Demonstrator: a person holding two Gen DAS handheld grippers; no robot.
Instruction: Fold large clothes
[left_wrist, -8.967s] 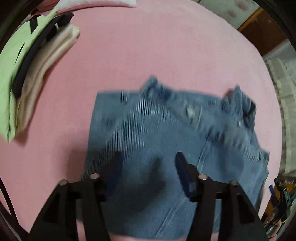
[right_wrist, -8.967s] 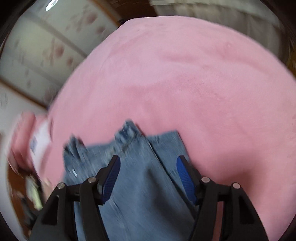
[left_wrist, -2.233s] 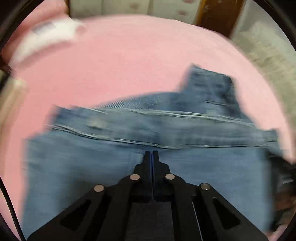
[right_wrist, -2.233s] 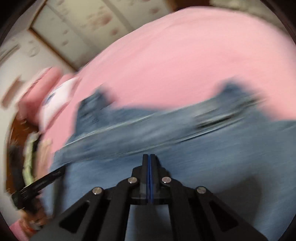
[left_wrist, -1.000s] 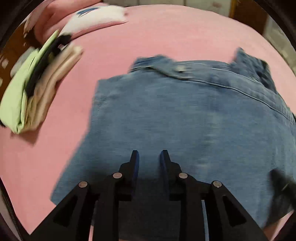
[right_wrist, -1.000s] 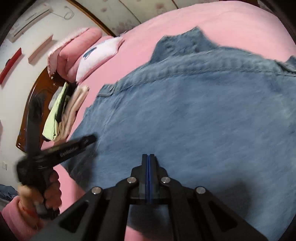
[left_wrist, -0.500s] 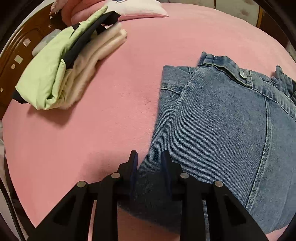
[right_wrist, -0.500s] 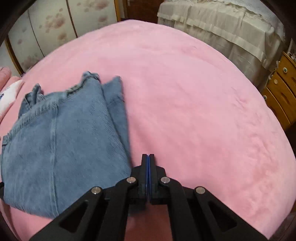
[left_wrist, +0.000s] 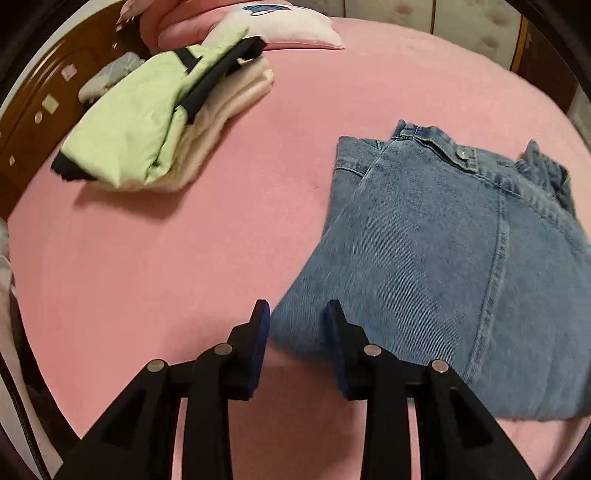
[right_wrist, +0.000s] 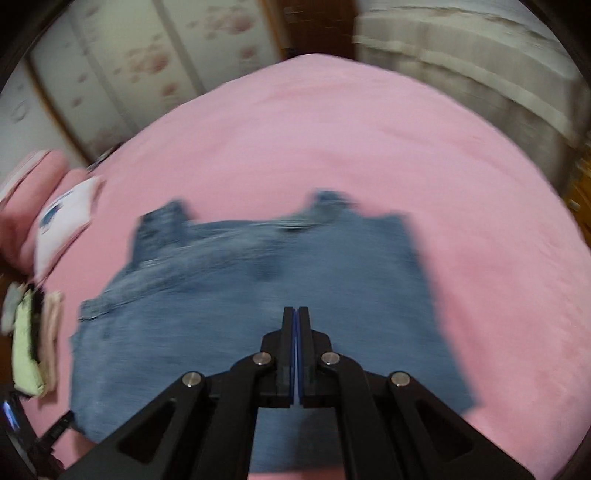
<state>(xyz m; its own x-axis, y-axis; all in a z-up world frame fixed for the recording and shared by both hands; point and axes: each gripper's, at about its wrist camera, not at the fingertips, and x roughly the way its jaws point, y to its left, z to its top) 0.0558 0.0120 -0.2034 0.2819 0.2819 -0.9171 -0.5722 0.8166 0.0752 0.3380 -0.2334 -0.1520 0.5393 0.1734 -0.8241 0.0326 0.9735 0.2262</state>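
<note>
Jeans are lying folded mid-bed, pile of folded clothes toward the headboard corner. We're opening the left gripper jaws over the near denim corner, nothing pinched; right gripper clenched empty. We're releasing cleanly, lifting straight, not snagging the fold.

Left gripper: seen at the 6 o'clock edge of the left wrist view, pointed steeply downward toward 12 o'clock.
Left jaws: caught while opening; a clear gap is shown between the two black fingers, and nothing is pressed by the blue pads.
Right gripper: seen at 6 o'clock in the right wrist view, aimed downward toward 12 o'clock.
Right jaws: closed completely, the blue pads being met face to face; nothing is clamped between them.
Right view sharpness: blurred by motion.
Hands: none can be made out.
</note>
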